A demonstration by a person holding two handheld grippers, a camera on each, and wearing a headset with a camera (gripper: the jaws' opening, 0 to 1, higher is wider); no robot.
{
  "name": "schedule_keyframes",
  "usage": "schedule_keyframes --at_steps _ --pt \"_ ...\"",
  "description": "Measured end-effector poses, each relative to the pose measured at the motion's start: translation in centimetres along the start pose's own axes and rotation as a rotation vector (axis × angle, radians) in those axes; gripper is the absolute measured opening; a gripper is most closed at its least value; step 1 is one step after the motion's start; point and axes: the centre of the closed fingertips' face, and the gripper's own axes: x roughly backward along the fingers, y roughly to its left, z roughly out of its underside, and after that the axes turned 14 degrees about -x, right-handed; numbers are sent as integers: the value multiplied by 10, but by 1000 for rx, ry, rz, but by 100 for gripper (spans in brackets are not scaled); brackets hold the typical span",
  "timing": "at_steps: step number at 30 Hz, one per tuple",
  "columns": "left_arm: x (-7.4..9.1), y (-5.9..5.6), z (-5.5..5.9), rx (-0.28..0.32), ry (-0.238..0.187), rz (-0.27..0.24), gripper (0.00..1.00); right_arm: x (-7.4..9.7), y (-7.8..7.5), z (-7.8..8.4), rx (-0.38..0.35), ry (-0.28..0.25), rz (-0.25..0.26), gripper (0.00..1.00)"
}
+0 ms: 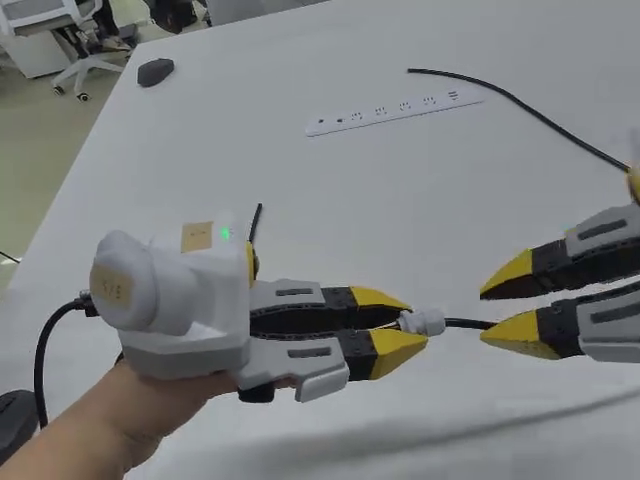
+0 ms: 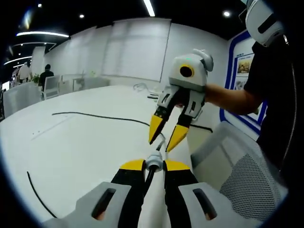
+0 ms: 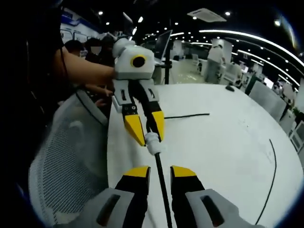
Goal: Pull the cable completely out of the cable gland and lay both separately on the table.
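Observation:
A white cable gland [image 1: 424, 322] sits at the tips of my left gripper [image 1: 410, 323], which is shut on it and held by a hand at the lower left of the head view. A thin black cable [image 1: 465, 323] runs out of the gland to the right and passes between the jaws of my right gripper [image 1: 497, 310], which stands open around it without touching. In the left gripper view the gland [image 2: 153, 161] lies between my own yellow tips, with the right gripper [image 2: 162, 142] just beyond. In the right gripper view the cable [image 3: 161, 190] leads up to the gland [image 3: 153, 141] and the left gripper [image 3: 151, 137].
A white power strip [image 1: 385, 110] lies at the back of the white table [image 1: 300, 180], with a black lead [image 1: 520, 105] curving off to the right. A dark mouse [image 1: 155, 72] rests at the far left corner. Office chairs [image 1: 80, 50] stand beyond the table.

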Motion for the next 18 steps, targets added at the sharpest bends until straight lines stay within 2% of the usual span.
schedule_keyframes --at_steps 3,4,5,8,11,13,16,18 --pt "-1 0 -3 -6 -11 1 14 -7 0 -1 10 6 -5 5" --pt "-1 -2 -3 -11 -7 6 14 -7 0 -3 10 1 -4 3" --pt "-2 -3 -2 -16 -3 11 14 -7 1 -9 30 -27 -10 1" --pt "-2 -3 1 -16 5 10 14 -7 0 -4 45 4 -5 0" --pt "-3 -3 2 -28 10 11 14 -8 -1 -1 36 4 -5 0" --pt "-4 -2 1 -32 5 5 14 -3 -6 -1 -35 -32 15 0" --pt "-2 5 1 -38 1 -26 14 8 -24 15 -69 -11 91 0" --pt "2 10 0 -36 -4 -42 14 19 -38 26 -121 -15 140 0"
